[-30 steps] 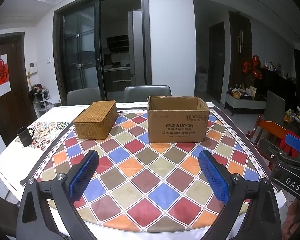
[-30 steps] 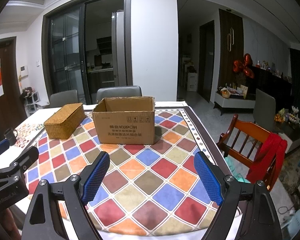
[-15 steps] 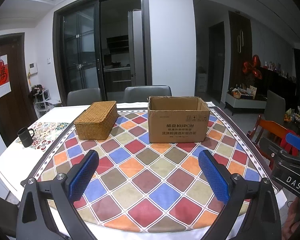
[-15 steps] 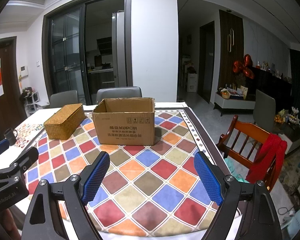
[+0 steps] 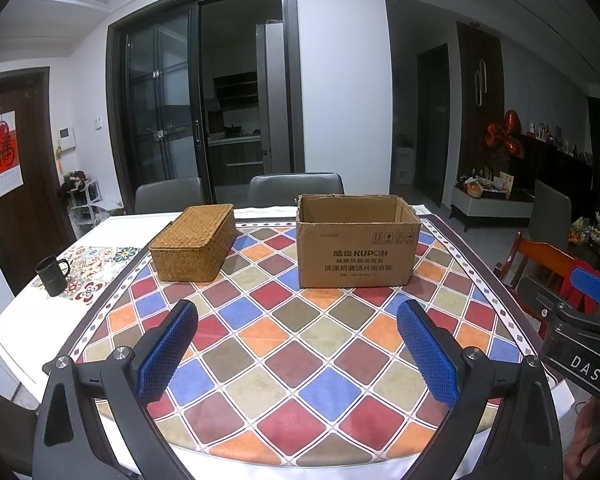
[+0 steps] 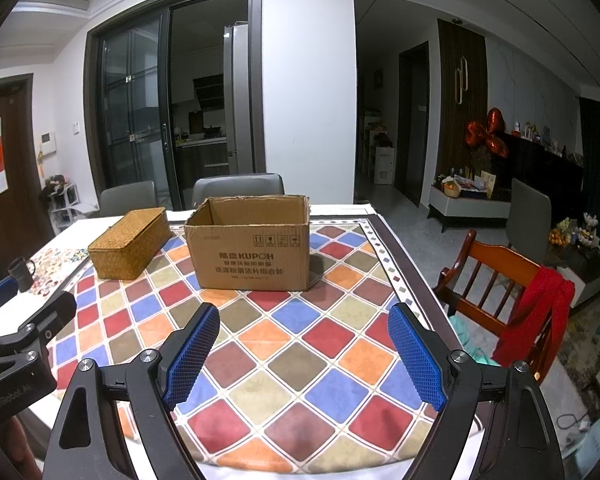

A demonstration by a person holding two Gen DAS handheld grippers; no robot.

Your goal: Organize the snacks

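Observation:
An open brown cardboard box (image 5: 356, 252) stands on the checkered tablecloth (image 5: 284, 352) at the far middle; its inside is hidden. A lidded woven rattan basket (image 5: 194, 248) stands to its left. Both also show in the right wrist view: the box (image 6: 252, 256) and the basket (image 6: 130, 246). No snacks are visible. My left gripper (image 5: 298, 316) is open and empty above the table's near edge. My right gripper (image 6: 302, 316) is open and empty, to the right of the left one.
A black mug (image 5: 52, 276) sits on a patterned mat at the table's left. Grey chairs (image 5: 296, 188) stand behind the table. A wooden chair (image 6: 496, 280) with a red cloth stands to the right.

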